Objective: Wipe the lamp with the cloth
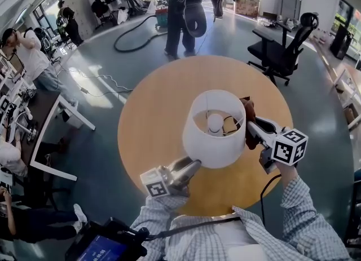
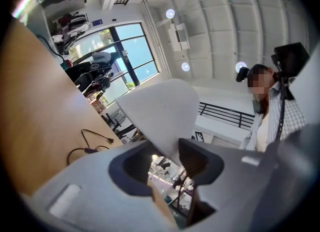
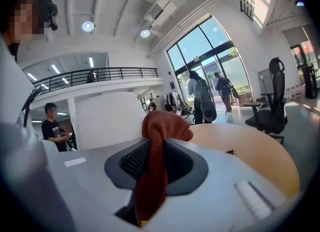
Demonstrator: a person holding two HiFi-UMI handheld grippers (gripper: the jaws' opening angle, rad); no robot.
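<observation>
Round wooden table [image 1: 141,119] across the middle of the head view; in the gripper views only slices of it, tilted down the left side in the left one, behind the jaws at the right in the other. Right of its centre, upright, the lamp [image 1: 217,154], met from above in the head view: looks straight down the open top of the white shade [image 1: 194,133], an angle given by neither gripper view, with just the shade's outer wall on offer there. Left gripper [image 1: 196,166] at the shade's near lower rim, tucked under it; clamps on the lamp there, jaws part-way in, with the shade's wall wedged down between them in its own view. Right gripper [image 1: 252,129] at the shade's right side, jaws pinched on the rust-brown cloth [image 3: 160,126], bunched above the fingertips and hanging down the gap; touching the shade or just beside it, cannot tell. Bulb [image 1: 215,123] inside the shade, head view only. Dark cable [image 2: 92,143] lying on the table, left gripper view only.
</observation>
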